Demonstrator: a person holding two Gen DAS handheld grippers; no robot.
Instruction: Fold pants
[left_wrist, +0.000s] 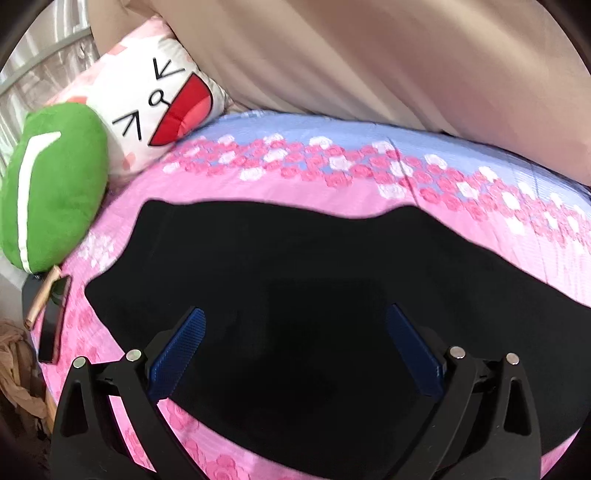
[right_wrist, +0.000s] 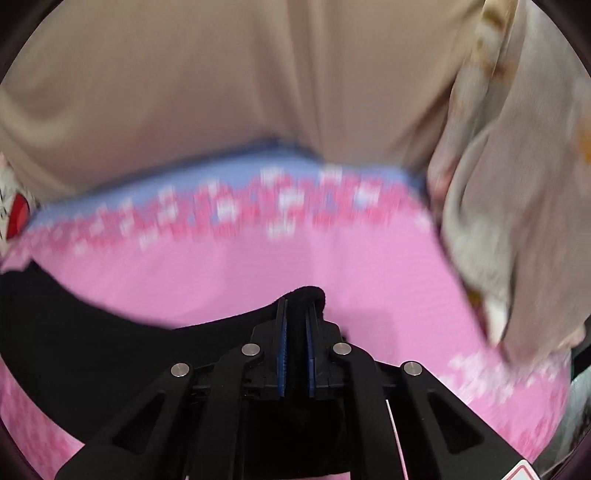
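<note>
My right gripper (right_wrist: 295, 325) is clamped on an edge of the black pants (left_wrist: 295, 266); my left gripper (left_wrist: 295, 332) hovers above them, jaws wide. I judge the fold begun: next, left must grip too.

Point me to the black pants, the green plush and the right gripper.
black pants (left_wrist: 295, 266), left wrist view, middle of the fabric
green plush (left_wrist: 55, 184), left wrist view, its green body
right gripper (right_wrist: 295, 314), right wrist view, between the fingertips

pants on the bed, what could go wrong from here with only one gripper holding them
1. The right gripper pinches only a small bunched edge of the black pants, so the fabric may slip out when pulled.
2. The left gripper is open over the pants and grips nothing, so a one-sided pull could drag or bunch them on the pink bedsheet.
</note>
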